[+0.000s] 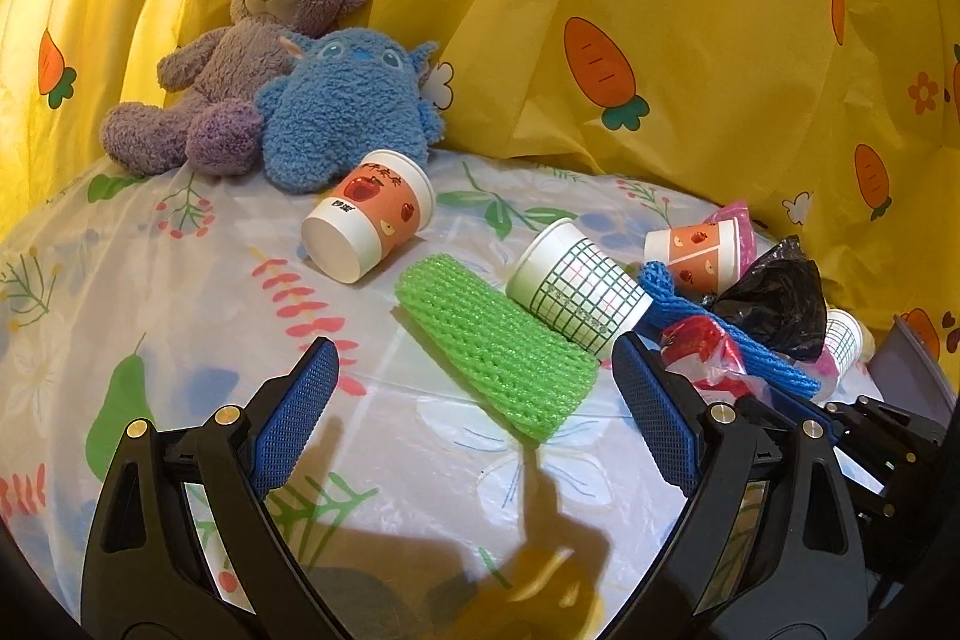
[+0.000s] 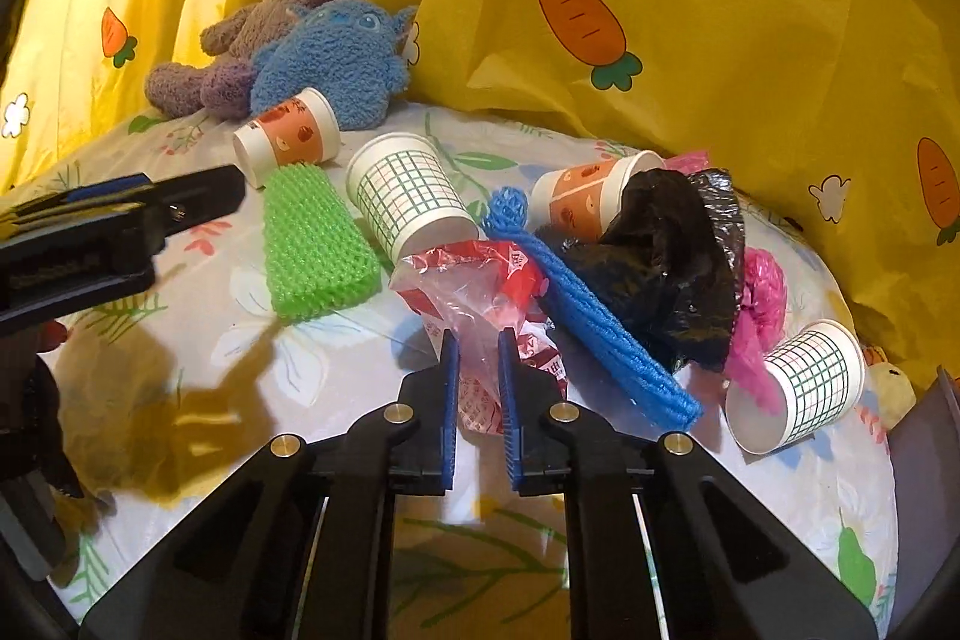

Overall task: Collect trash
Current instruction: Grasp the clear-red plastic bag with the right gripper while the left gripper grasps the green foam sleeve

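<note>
The red-and-clear plastic wrapper [image 2: 474, 292] lies crumpled on the bed [image 2: 336, 340], directly ahead of your right tool [image 2: 478, 340], and its near edge sits between the two blue pads. The pads are drawn close with the film in the narrow gap; they look clenched on the wrapper, though a sliver of space shows, so the grip may be light. The wrapper's bulk runs away from you, toward the grid-pattern cup [image 2: 408, 196] lying on its side just beyond it. Against its right side lies the blue foam net [image 2: 600, 316], long axis slanting from far left to near right, with the black bag [image 2: 666, 268] heaped over it.

Your left tool [image 1: 474, 382] hangs released, jaws spread wide, with the green foam net [image 1: 498, 346] between and just beyond its tips, long axis slanting toward the right pad. So your right hand owns the wrapper; your left is nearer the green net. Judging by the overlap, lifting the wrapper may drag the blue net.
</note>
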